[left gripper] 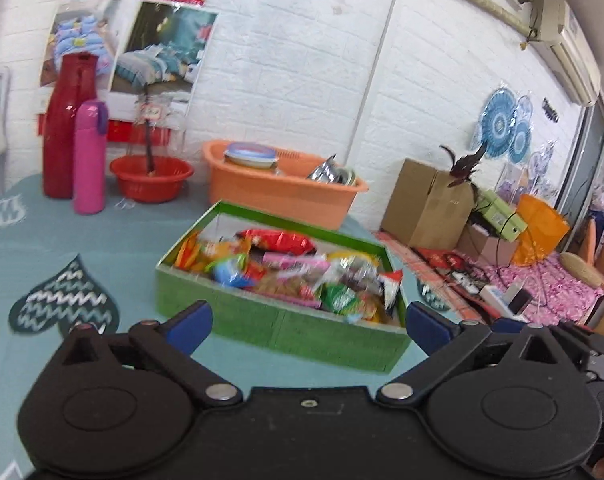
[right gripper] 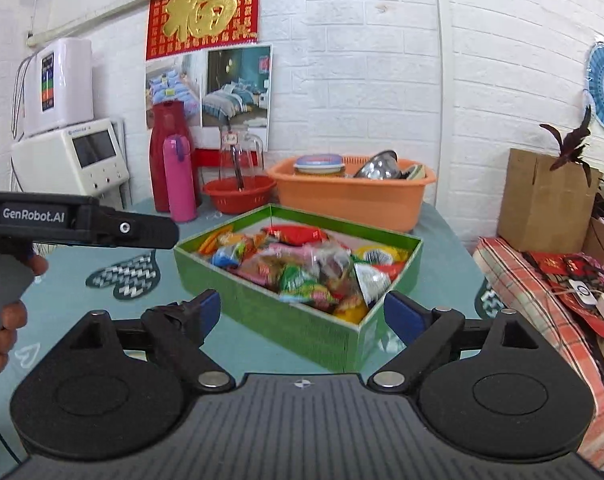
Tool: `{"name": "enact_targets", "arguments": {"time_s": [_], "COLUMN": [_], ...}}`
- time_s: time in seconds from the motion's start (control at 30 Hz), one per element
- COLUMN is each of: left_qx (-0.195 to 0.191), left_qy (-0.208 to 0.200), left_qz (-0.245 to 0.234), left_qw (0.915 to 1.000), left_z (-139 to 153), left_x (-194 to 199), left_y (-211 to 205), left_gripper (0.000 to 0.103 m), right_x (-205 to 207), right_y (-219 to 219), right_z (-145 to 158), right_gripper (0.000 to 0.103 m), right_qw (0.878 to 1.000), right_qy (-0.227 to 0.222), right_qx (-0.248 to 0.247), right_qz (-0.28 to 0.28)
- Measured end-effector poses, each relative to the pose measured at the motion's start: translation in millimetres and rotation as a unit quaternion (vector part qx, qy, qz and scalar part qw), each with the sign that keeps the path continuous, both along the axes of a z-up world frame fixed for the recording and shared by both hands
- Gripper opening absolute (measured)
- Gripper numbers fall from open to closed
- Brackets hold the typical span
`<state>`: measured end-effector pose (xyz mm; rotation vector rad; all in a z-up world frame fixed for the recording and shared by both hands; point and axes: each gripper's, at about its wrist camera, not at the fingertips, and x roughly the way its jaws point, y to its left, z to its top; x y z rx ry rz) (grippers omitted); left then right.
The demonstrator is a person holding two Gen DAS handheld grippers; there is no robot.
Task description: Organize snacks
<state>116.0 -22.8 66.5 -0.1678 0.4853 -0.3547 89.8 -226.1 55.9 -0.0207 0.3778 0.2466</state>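
Note:
A shallow green box [left gripper: 241,312] sits on the teal tablecloth, filled with several bright snack packets [left gripper: 293,272]. My left gripper [left gripper: 310,322] hangs just in front of the box's near wall, jaws wide open, nothing between the blue pads. In the right wrist view the same green box [right gripper: 285,320] with its snack packets [right gripper: 302,264] lies right ahead. My right gripper [right gripper: 304,312] stands open and empty before the box's near corner. The left gripper [right gripper: 169,234] shows side-on at the left, held by a hand [right gripper: 5,316].
Behind the box stand an orange basin [left gripper: 285,196] with dishes, a red bowl [left gripper: 151,178], a pink bottle [left gripper: 89,160] and a red flask [left gripper: 67,128]. A white appliance [right gripper: 73,160] is at the back left. Right of the table are a cardboard box [left gripper: 426,204] and a plaid-covered surface [right gripper: 542,300].

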Motion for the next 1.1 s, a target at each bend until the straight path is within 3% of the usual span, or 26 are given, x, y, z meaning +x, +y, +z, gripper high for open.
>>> {"name": "enact_targets", "arguments": {"time_s": [0.27, 0.43, 0.73, 1.1], "left_qx": [0.053, 0.055, 0.089, 0.092], "left_qy": [0.036, 0.052, 0.043, 0.031], "left_qz": [0.041, 0.056, 0.084, 0.094], "left_qw": [0.9971, 0.9955, 0.9915, 0.9908], "left_z": [-41, -54, -58, -56], "left_x": [-24, -27, -34, -37], "left_y": [-3, 1, 0, 2], "left_gripper": [0.103, 0.103, 0.103, 0.103], "right_x": [-7, -9, -10, -9], "right_y": [2, 1, 2, 1], "right_z": [-34, -44, -46, -46], "right_gripper": [0.103, 0.103, 0.103, 0.103], "right_qw": [0.999, 0.998, 0.998, 0.998], "right_qy": [0.047, 0.057, 0.053, 0.053], "right_qx": [0.009, 0.014, 0.014, 0.012], "right_qz": [-0.01, -0.021, -0.026, -0.025]}}
